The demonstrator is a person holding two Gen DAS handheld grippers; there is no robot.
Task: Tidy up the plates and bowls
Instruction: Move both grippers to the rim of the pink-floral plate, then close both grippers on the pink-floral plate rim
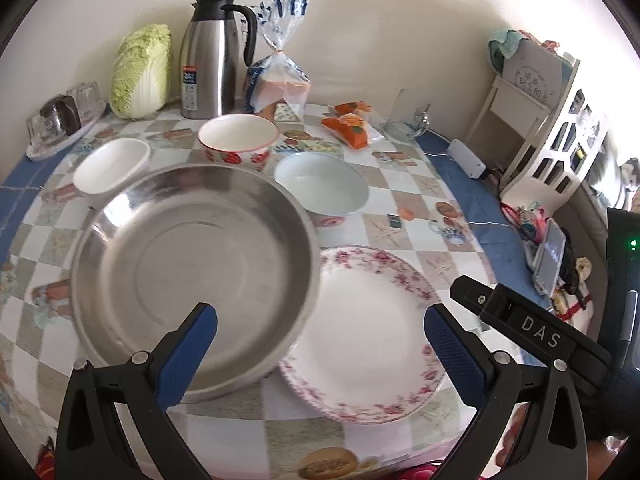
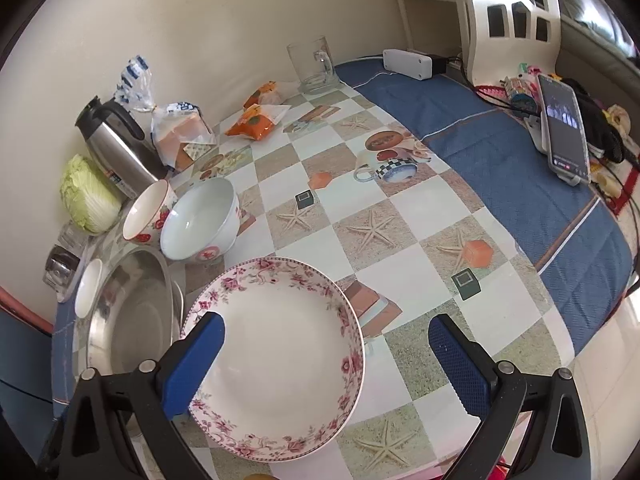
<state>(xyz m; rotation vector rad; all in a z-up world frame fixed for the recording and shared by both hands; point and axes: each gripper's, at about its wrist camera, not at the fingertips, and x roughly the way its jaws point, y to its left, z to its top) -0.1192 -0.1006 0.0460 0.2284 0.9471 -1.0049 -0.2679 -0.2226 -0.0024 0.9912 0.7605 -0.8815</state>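
A steel basin (image 1: 192, 264) sits on the table beside a floral-rimmed white plate (image 1: 372, 340), its edge over the plate's rim. Behind them stand a pale blue bowl (image 1: 320, 184), a strawberry-print bowl (image 1: 238, 134) and a small white bowl (image 1: 112, 164). My left gripper (image 1: 320, 352) is open and empty, above the near edges of basin and plate. My right gripper (image 2: 326, 364) is open and empty over the floral plate (image 2: 280, 360); the basin (image 2: 128, 320), the blue bowl (image 2: 200, 220) and the strawberry bowl (image 2: 148, 212) lie to its left.
A thermos jug (image 1: 212, 60), a cabbage (image 1: 140, 72), a bread bag (image 1: 280, 76) and orange snack packs (image 1: 348, 124) line the wall. A glass mug (image 2: 312, 64), a white power box (image 2: 408, 64) and a phone on a stand (image 2: 564, 128) are at the right.
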